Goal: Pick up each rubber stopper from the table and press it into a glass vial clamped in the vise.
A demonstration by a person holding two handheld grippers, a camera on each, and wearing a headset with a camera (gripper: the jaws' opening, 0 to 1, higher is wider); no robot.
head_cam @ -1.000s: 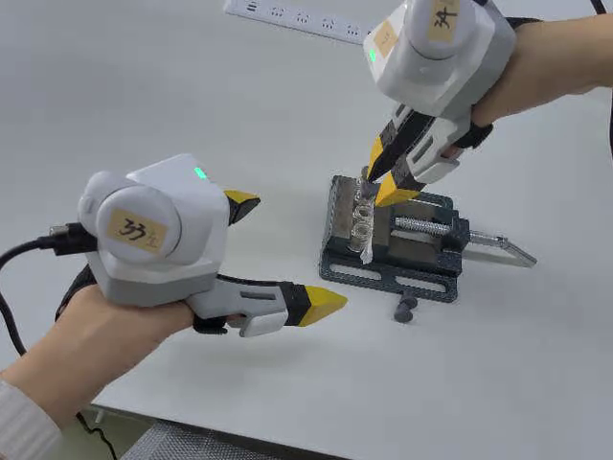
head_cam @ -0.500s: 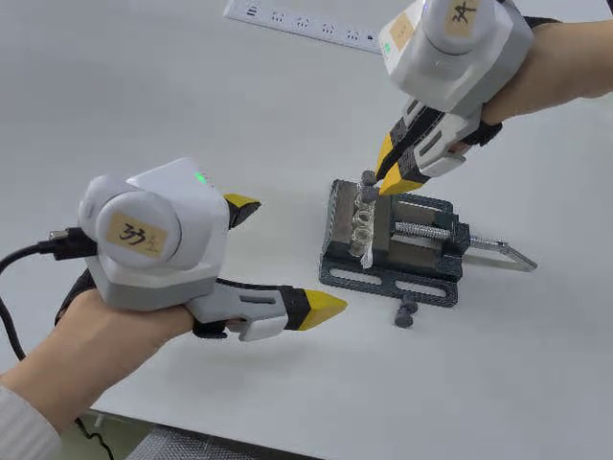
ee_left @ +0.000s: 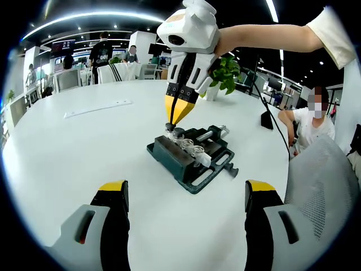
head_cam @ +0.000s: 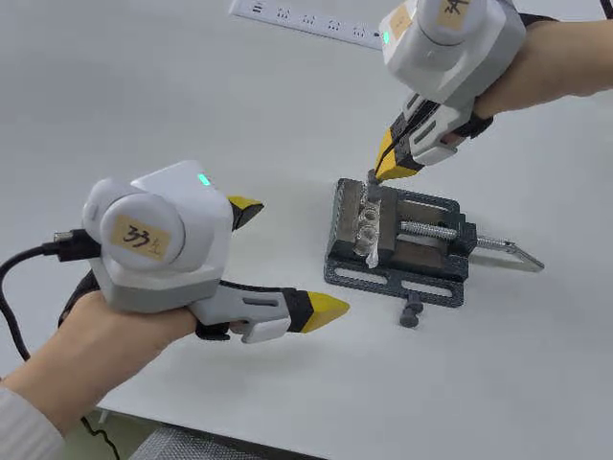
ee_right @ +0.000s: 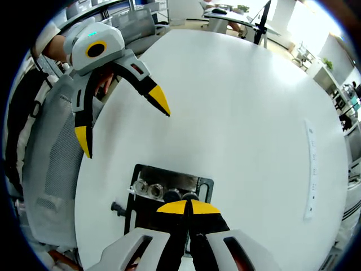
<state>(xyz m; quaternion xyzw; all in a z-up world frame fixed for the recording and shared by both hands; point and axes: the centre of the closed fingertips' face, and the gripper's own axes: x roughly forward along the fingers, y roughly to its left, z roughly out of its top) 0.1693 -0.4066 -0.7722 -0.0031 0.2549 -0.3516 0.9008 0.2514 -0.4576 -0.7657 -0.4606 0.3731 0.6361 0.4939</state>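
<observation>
Right gripper (head_cam: 383, 175) closed above vials (head_cam: 366, 228) in vise (head_cam: 383, 276)

The left gripper (head_cam: 287, 257) and right gripper (head_cam: 385, 172) share rounded white housings, black jaws tipped in yellow, a green light (head_cam: 203, 178) and a tan handwritten label (head_cam: 139, 237). A black cable (head_cam: 24, 257) leaves the left one, and a white sleeve (head_cam: 14, 422) covers that wrist.

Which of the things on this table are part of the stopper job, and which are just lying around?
Part of the job:
vise
glass vials clamped in it
loose rubber stopper beside the vise
right gripper, jaws shut, over the vials
left gripper, held open, away from the vise

Just lying about:
power strip at the far side of the table
green plant beyond the vise
</observation>
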